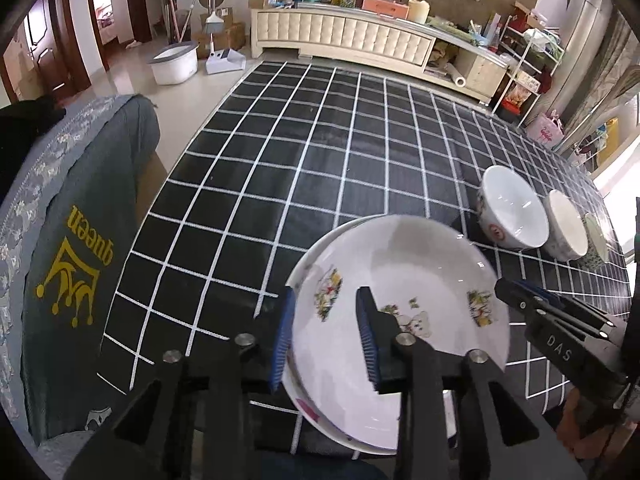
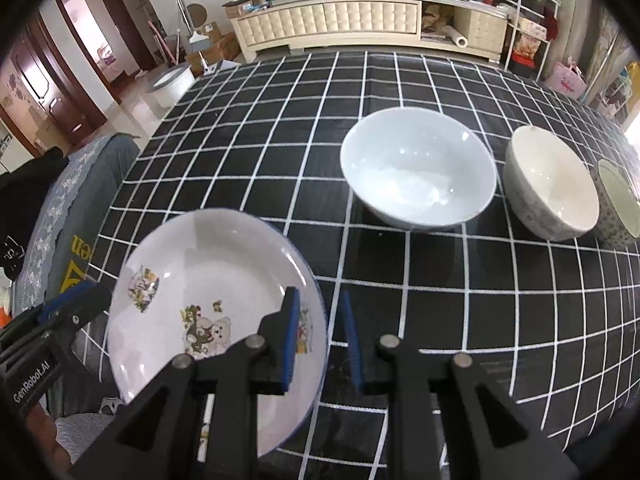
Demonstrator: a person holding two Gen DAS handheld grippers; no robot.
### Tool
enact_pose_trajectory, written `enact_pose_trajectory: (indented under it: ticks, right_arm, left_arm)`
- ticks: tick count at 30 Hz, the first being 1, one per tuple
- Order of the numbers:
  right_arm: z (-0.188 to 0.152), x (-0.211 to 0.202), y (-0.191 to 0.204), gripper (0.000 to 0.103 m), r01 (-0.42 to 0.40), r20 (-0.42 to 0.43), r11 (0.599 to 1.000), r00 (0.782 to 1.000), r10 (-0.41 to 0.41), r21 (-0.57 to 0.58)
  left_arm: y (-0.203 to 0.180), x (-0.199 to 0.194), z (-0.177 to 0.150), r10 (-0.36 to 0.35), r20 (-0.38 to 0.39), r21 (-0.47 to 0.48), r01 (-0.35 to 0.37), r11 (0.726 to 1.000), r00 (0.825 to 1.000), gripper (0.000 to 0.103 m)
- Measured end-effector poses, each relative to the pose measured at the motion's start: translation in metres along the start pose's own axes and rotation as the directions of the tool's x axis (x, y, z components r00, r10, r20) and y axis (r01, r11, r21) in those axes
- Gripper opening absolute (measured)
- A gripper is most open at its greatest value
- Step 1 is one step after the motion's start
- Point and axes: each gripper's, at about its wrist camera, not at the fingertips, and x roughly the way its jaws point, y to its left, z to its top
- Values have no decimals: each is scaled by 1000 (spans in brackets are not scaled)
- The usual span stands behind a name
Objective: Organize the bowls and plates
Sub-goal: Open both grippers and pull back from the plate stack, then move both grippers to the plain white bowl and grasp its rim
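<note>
White plate (image 1: 400, 320) — both grippers straddling.

floor (image 1: 188, 92): pale, glossy tile | cabinet (image 1: 344, 36): long cream tufted unit against far wall, top crowded with boxes | doors (image 1: 68, 52): dark wood frames at left | wire shelf (image 1: 528, 64): right | tub (image 1: 174, 62): white, on floor | daylight from right
</note>
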Motion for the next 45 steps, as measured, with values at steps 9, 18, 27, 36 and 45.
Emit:
enact_pose_trajectory:
  ticks: [9, 18, 27, 36, 45]
  right_arm:
    - [8, -32, -29, 50, -12, 58, 1000, 998, 11, 15]
    - [26, -54, -75, 50, -25, 88, 997, 996, 18, 78]
    - [41, -42, -105, 50, -46, 55, 992, 998, 40, 115]
    - [74, -22, -108, 50, -48, 38, 998, 998, 49, -37]
    - [103, 16, -101, 50, -19, -6, 982, 1000, 18, -186]
  left_arm:
    - [-40, -16, 8, -40, 28, 54, 38, 998, 999, 43]
    - [-90, -22, 23, -93, 28, 102, 89, 991, 995, 43]
    - [-128, -2, 45, -119, -14, 143, 119, 982, 993, 43]
    - [-146, 28, 67, -118, -54, 174, 125, 977, 992, 43]
    - [-153, 68, 96, -125, -96, 153, 139, 979, 987, 42]
